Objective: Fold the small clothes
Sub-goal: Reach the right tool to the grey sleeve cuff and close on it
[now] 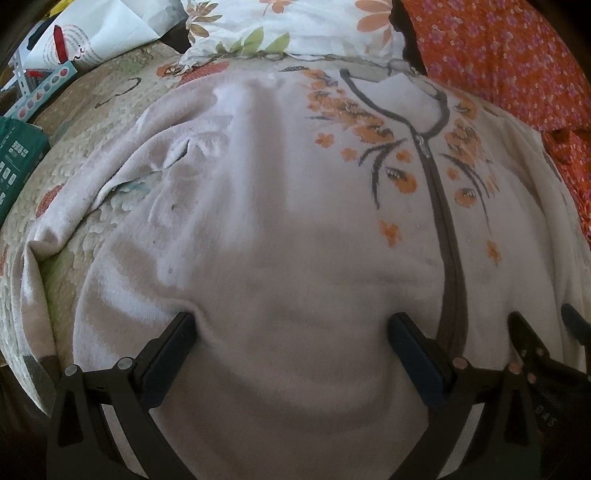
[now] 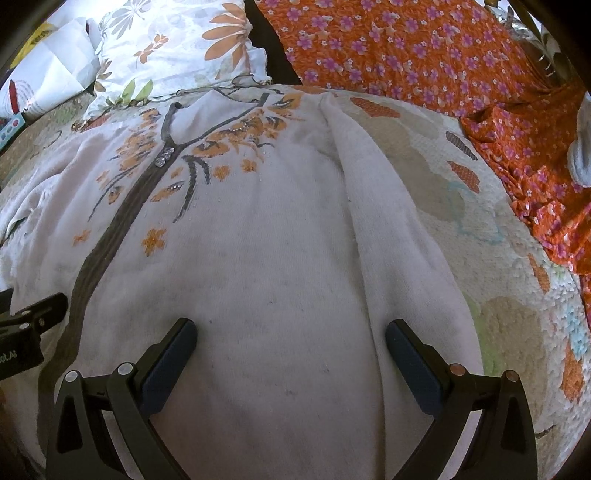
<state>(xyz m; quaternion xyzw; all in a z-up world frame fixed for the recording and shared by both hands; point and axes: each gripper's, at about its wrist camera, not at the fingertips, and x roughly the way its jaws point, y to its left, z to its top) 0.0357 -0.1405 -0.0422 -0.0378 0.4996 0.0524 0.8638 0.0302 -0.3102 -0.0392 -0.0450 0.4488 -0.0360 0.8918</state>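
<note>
Pale pinkish-white cardigan (image 2: 266, 236) with orange flowers and brown placket, cream bedspread (image 2: 491, 206) with orange patches, white pillow (image 1: 295, 29) with orange petals, orange cloth (image 2: 424, 48) with purple flowers

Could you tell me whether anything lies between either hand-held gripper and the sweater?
Nothing visible does. The left hand-held gripper and right hand-held gripper are both open right over the white sweater, spread bare on the bedspread.
</note>
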